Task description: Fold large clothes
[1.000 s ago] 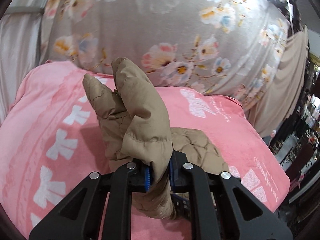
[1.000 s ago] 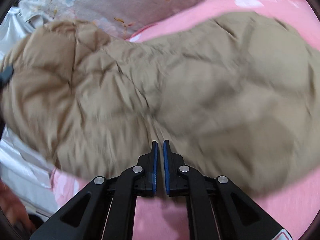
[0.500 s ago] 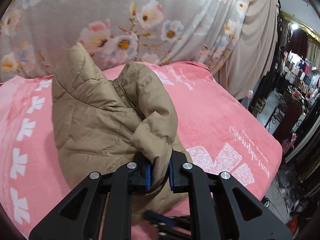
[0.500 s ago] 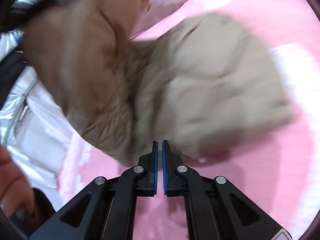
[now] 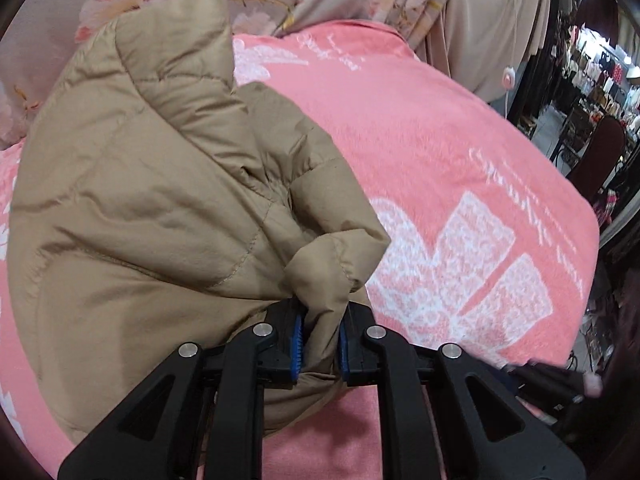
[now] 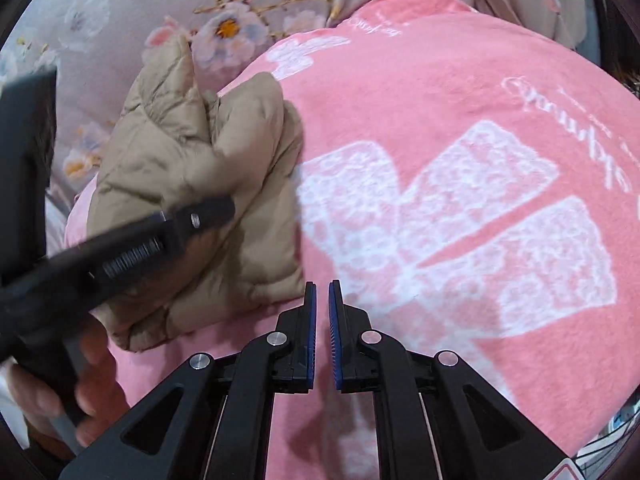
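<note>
A tan quilted puffer jacket (image 5: pixel 132 200) lies bunched on the pink blanket (image 5: pixel 460 168). My left gripper (image 5: pixel 319 340) is shut on a fold of the jacket's edge, which bulges up between the blue pads. In the right wrist view the same jacket (image 6: pixel 192 176) sits crumpled at the left, with the left gripper's black body (image 6: pixel 132 248) and the hand holding it crossing in front. My right gripper (image 6: pixel 322 332) is shut and empty, just right of the jacket's near edge, over the blanket (image 6: pixel 460 120).
The pink blanket carries white bow prints (image 6: pixel 460 232) and script lettering. A grey floral curtain (image 6: pixel 224 8) hangs behind the bed. A beige curtain (image 5: pixel 492 20) and a shop interior with racks (image 5: pixel 600 80) lie past the bed's right edge.
The left gripper has swung right with the jacket still pinched, dragging it into a tighter bundle. The right gripper has drawn back off the jacket; the jacket now sits to its left.
</note>
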### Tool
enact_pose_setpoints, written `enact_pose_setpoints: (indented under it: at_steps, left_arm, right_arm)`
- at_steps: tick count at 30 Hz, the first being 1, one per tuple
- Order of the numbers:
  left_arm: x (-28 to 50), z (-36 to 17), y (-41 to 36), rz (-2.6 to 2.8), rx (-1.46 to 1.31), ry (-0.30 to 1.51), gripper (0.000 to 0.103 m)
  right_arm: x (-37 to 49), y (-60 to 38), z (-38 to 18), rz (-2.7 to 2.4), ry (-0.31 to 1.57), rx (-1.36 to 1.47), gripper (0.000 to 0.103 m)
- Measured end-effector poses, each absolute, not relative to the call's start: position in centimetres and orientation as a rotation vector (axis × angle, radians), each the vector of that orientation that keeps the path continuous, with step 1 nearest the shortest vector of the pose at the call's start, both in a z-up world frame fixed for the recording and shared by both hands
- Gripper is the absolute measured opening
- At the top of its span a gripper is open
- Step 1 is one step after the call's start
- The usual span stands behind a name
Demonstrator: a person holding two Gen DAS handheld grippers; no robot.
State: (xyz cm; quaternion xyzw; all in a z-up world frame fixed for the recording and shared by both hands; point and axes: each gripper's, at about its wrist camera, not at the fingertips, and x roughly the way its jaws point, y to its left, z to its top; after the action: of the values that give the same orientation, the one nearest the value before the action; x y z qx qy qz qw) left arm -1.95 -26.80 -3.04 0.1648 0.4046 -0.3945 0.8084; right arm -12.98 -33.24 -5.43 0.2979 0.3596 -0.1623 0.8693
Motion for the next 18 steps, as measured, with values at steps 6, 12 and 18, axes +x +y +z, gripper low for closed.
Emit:
enact_pose_setpoints:
  at_steps: [6, 12, 18]
  left_arm:
    - [-2.3, -1.6, -25.6, -0.893, 0.311, 0.894, 0.028]
    - [-1.1, 6.8, -19.1, -0.942, 0.086, 0.803, 0.067]
    - [6.0, 11.4, -12.9, -0.580, 0.018, 0.678, 0.075]
  right_arm:
    - [-14.1, -36.0, -2.9, -0.387, 0.697, 0.609, 0.015]
    - [-13.8, -36.2, 2.1, -0.370, 0.605, 0.547, 0.043]
    - [-7.8, -33.9, 8.2, -0.254, 0.528, 0.459, 0.057]
